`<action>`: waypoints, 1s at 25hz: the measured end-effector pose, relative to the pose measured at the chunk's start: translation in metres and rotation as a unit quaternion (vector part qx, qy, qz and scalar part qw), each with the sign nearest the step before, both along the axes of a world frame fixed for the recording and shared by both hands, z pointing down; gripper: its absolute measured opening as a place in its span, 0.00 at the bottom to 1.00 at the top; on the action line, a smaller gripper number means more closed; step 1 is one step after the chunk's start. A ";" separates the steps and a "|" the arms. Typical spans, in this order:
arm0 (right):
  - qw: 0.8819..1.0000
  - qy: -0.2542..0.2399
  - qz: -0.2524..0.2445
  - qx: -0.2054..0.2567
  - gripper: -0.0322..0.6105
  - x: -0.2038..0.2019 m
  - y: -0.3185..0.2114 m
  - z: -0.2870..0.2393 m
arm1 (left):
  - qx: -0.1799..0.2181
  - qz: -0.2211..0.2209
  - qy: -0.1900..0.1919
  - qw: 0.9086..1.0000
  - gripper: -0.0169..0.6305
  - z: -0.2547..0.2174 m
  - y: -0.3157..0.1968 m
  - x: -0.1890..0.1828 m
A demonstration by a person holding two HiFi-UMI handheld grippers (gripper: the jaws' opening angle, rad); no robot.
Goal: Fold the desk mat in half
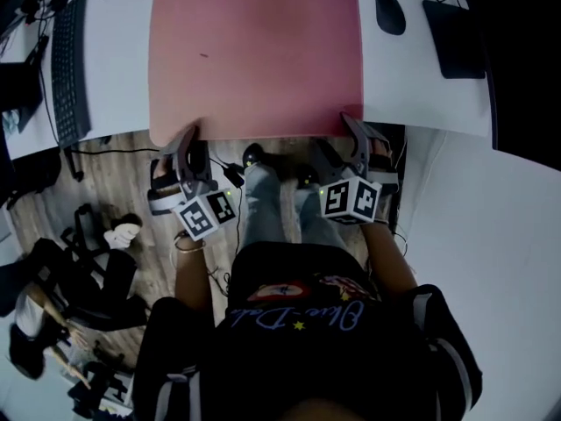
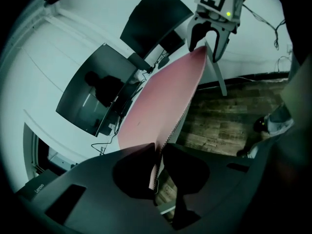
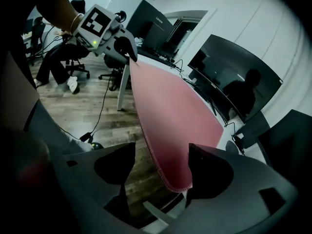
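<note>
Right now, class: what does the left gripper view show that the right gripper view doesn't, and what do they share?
Only the left gripper view: the left claw seen close, shut on the desk mat at its edge. Only the right gripper view: the right claw seen close, open around the mat's other near corner, plus a seated person. Both: the pink mat, monitors, wooden floor.

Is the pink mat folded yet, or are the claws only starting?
Only starting. The desk mat lies flat, unfolded. The left claw pinches one near corner; the right claw is open around the other. To do: close it, then fold the mat in half.
</note>
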State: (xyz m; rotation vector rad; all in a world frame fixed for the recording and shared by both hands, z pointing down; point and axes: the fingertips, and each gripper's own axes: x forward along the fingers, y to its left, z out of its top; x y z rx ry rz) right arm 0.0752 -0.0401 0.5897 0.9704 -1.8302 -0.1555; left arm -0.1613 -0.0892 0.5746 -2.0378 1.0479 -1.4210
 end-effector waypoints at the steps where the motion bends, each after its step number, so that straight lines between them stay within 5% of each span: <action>1: 1.000 0.002 0.001 -0.003 0.52 0.002 0.001 0.002 | 0.005 0.001 0.003 1.000 0.09 -0.003 -0.001 0.001; 9: 0.998 -0.025 0.047 -0.023 0.49 0.007 0.004 -0.002 | 0.022 0.025 0.035 0.999 0.07 -0.039 -0.014 0.006; 12: 0.996 -0.018 0.079 -0.027 0.26 0.017 -0.002 -0.011 | 0.023 0.048 0.056 0.997 0.07 -0.049 -0.024 0.010; 16: 0.993 -0.016 0.115 -0.014 0.12 0.024 -0.012 -0.030 | 0.025 0.081 0.065 0.994 0.07 -0.059 -0.037 0.012; 25: 0.981 -0.021 0.189 0.046 0.09 0.035 -0.052 -0.083 | 0.019 0.110 0.089 0.990 0.07 -0.077 -0.084 0.021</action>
